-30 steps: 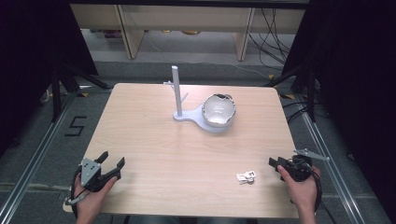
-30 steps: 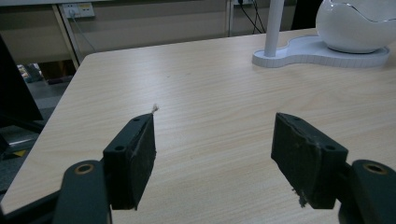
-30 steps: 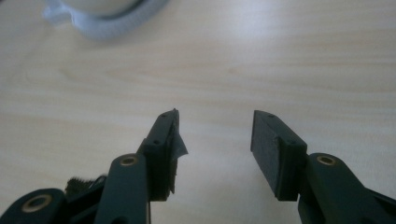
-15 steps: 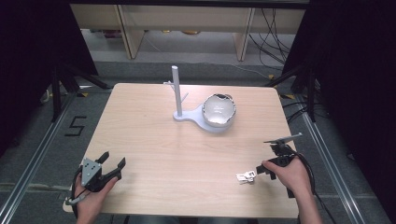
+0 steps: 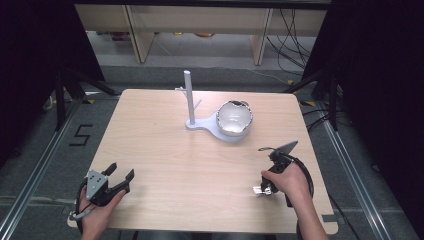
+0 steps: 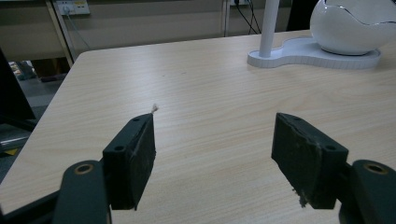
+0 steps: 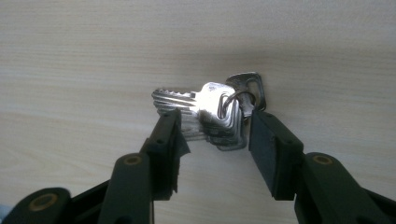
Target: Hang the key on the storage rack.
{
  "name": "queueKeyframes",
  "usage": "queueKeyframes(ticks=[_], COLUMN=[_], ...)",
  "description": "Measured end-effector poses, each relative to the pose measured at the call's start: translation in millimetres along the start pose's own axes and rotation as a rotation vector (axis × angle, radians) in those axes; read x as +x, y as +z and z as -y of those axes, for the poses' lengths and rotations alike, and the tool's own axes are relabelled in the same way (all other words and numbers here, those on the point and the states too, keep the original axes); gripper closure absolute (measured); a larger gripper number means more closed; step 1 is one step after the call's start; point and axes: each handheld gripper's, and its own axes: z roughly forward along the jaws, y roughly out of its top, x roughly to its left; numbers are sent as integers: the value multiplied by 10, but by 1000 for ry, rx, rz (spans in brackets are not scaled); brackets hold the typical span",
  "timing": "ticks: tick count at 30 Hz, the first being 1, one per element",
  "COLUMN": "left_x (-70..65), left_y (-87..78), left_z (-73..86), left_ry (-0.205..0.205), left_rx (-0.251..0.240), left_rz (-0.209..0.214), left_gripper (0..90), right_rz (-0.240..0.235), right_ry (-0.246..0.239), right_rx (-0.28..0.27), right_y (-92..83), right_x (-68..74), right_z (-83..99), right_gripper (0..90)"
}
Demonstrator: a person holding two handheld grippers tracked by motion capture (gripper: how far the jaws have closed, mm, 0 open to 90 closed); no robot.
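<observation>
While both unclenched, right tool [image 7: 212, 128] astride one key bunch [image 7: 210, 114], left tool [image 6: 224, 154] empty.

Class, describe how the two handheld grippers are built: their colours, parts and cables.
Both are black tools. The left gripper carries a grey three-cornered plate on top and a cable looping beneath the hand. Its fingers are flat black pads on arms with brass-coloured rivets. The right gripper has a similar grey plate and a black cable.
</observation>
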Motion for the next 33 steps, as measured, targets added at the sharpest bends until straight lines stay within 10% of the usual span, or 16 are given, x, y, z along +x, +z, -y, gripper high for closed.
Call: queueKeyframes(ticks=[13,17,21,33], left_x=[-9,-9,-7,-19], left_y=[5,0,4,8], left_z=[3,-1,5,3], left_ry=[7,10,11,17], left_rx=[-3,7,-7,0], left_rz=[12,11,19,17], left_gripper=[297,297,296,299], right_rz=[56,37,93,185], right_ry=[13,149,19,75], right_rx=[-35,14,-19,52], right_y=[90,73,92,87], right_x=[21,136,90,317], right_z=[11,9,7,59], right_gripper=[476,477,493,562])
